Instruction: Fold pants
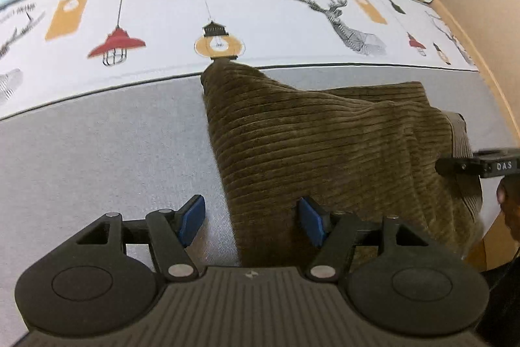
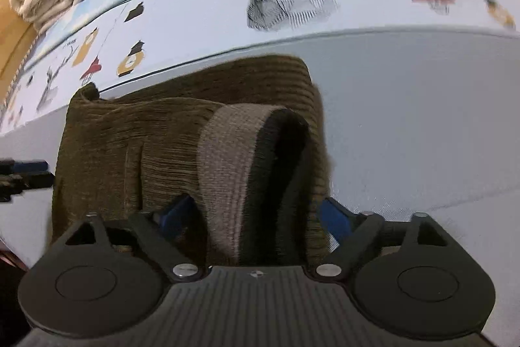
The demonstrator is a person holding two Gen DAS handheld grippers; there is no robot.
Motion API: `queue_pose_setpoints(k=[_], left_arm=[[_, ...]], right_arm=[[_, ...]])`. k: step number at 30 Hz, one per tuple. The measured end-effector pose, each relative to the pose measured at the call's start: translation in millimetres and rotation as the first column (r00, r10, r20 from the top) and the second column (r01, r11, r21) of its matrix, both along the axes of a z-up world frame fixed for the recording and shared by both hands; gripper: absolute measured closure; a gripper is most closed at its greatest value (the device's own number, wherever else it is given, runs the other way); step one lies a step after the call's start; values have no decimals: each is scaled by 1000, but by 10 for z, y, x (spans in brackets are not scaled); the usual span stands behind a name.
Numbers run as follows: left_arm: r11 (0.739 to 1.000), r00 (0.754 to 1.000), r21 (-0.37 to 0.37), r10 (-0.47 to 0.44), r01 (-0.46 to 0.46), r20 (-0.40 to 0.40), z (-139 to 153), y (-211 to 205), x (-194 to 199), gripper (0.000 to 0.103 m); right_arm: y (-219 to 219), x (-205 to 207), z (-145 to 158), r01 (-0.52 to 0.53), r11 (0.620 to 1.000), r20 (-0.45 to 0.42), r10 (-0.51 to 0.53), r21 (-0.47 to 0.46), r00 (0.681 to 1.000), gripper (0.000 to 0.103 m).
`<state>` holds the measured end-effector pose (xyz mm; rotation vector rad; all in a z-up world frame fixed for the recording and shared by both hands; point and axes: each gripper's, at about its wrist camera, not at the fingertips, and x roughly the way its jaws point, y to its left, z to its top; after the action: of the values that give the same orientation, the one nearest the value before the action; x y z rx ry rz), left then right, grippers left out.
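On the grey band of the bedspread [image 1: 97, 152], just below its printed lamp-and-deer border, the corduroy pants [image 1: 325, 145] lie bunched in a partial fold, one corner reaching that border. This placement likely keeps a flat working surface around the pants. At the pants' right end the ribbed waistband [image 2: 227, 165] stands up as a loop, between the spread fingers of the right gripper [image 2: 256, 217]; its pads are clear of the cloth, so it is released. At the pants' left edge the left gripper [image 1: 252, 217] straddles the hem, likewise open and grasping nothing, apparently positioned for a fresh hold.
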<state>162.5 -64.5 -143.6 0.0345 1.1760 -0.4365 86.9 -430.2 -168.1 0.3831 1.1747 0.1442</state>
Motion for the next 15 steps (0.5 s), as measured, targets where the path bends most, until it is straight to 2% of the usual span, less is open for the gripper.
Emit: queue_pose_setpoints(k=[2,5,9,11,13,15], left_arm=[[1000,1000,-8,10,-10,-8,-35,-1,70,25],[1000,1000,-10,13,-13,-20,-110,-55,149,23],[999,997,-34,2,-4,-75,-263,-110,266,17],[997,992,-72,15,-24,-125,-368,-113,342,16],[990,983,-129,31,-55,-184,-477,-103,404,16],[987,983,-147,35,-63,-181,-513,-118,423,17]], right_arm=[[-48,19,-67,6,999,-11,-5,39,1000,9],[-82,25,-128,-6,998,-6,6,66,1000,5],[-90,43,-180,-22,995,12,21,100,1000,5],[-84,46,-188,-24,994,23,21,110,1000,5],[-57,45,-167,-28,994,40,24,103,999,10],[-51,31,-140,-39,994,61,33,104,998,19]])
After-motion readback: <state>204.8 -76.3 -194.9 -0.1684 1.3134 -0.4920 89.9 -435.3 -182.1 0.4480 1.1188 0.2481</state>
